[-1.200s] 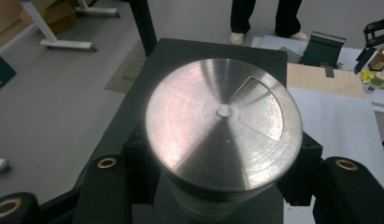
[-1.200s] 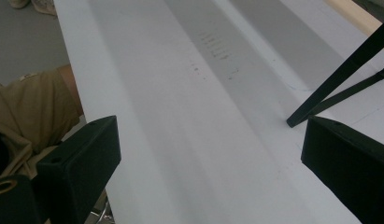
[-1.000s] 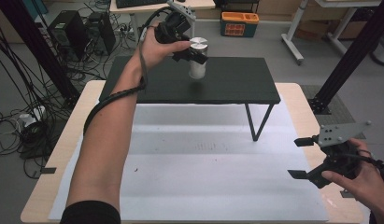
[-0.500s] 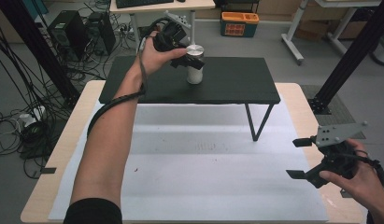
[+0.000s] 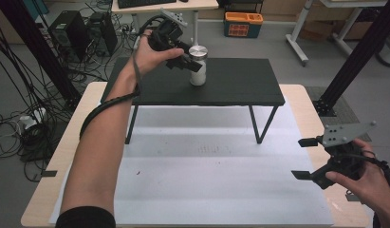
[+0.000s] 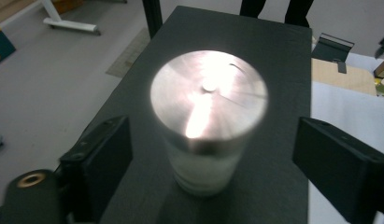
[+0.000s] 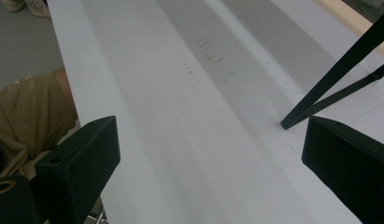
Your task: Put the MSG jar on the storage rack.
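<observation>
The step in hand looks like the approach to a grasp: the left tongs (image 5: 191, 64) sit high over the small black shelf (image 5: 240, 85) at about 12 o'clock on the worktop (image 5: 297, 95), with the jar (image 5: 198, 66), a pale cylinder with a shiny metal lid, standing upright on the shelf's top between their jaws. In the left gripper view those jaws stand wide, one on each side of the jar (image 6: 206, 126), and neither touches it; the lid lies almost straight below the camera. My reading is that the next move calls for lowering a little so the jaws bracket the jar's body below the lid, then closing squarely so that it does not tip. The right tongs (image 5: 310, 159) hang idle at about 4 o'clock over the white sheet (image 5: 207, 180), jaws apart and holding nothing. The high view gives the whole layout and both arms, but not the gap beside the jar; the left gripper view settles that. The right gripper view adds the shelf's thin leg (image 7: 330, 88) landing on the sheet, and a tan trouser leg (image 7: 26, 112) at the worktop's edge.
</observation>
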The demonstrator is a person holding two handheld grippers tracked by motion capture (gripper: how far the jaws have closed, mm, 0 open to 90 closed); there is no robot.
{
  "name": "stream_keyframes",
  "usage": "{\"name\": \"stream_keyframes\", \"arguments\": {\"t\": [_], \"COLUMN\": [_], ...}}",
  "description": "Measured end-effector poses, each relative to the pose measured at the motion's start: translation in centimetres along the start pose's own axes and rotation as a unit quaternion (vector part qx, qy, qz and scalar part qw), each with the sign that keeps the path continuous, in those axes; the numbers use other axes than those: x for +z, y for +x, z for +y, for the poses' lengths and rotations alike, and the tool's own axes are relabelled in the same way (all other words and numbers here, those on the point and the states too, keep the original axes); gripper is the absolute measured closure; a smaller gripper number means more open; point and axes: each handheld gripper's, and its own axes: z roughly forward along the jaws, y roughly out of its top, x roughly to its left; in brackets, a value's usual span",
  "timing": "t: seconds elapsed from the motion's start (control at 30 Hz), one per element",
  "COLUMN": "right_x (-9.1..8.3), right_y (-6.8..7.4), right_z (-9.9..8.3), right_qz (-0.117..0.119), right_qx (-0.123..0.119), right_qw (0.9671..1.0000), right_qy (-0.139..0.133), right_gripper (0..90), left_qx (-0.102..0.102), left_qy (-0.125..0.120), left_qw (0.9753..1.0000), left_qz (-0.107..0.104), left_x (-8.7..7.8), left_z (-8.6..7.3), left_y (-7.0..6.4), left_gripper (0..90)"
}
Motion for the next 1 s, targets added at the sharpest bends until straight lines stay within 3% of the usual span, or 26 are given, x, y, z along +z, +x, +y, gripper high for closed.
{"name": "stream_keyframes", "arguments": {"t": [0.1,0.23,0.37,0.5,0.6,0.63,0.77,1.0], "right_x": [-0.2,-0.2,-0.1,-0.2,-0.2,-0.2,0.0,0.7], "right_y": [0.1,0.1,0.1,0.5,0.6,0.6,0.8,0.8], "right_z": [0.6,1.0,1.6,2.0,2.2,2.4,2.9,3.3], "right_qz": [-0.003,-0.005,-0.005,-0.011,-0.011,-0.011,-0.011,-0.009], "right_qx": [-0.007,-0.009,-0.012,-0.013,-0.013,-0.013,-0.015,-0.013], "right_qw": [1.0,0.9999,0.9999,0.9999,0.9999,0.9999,0.9998,0.9998], "right_qy": [0.001,-0.001,0.0,0.001,-0.001,0.0,0.003,0.008], "right_gripper": [4.0,4.0,4.0,4.0,4.0,3.9,3.9,3.9], "left_qx": [0.007,0.007,0.012,0.014,0.017,0.017,0.021,0.031], "left_qy": [-0.006,-0.011,0.001,0.014,0.02,0.017,0.017,0.035], "left_qw": [0.9999,0.9997,0.9996,0.9997,0.9995,0.9996,0.9995,0.9988], "left_qz": [0.014,0.019,0.025,0.012,0.016,0.015,0.014,0.011], "left_x": [-2.8,-4.4,-7.2,-9.1,-9.6,-10.2,-10.9,-11.2], "left_z": [-0.7,-1.6,-3.9,-6.2,-7.0,-8.4,-10.6,-12.8], "left_y": [-1.8,-2.8,-5.0,-6.6,-7.5,-8.7,-10.7,-13.1], "left_gripper": [7.8,7.3,6.6,7.3,7.1,7.0,6.4,6.4]}}
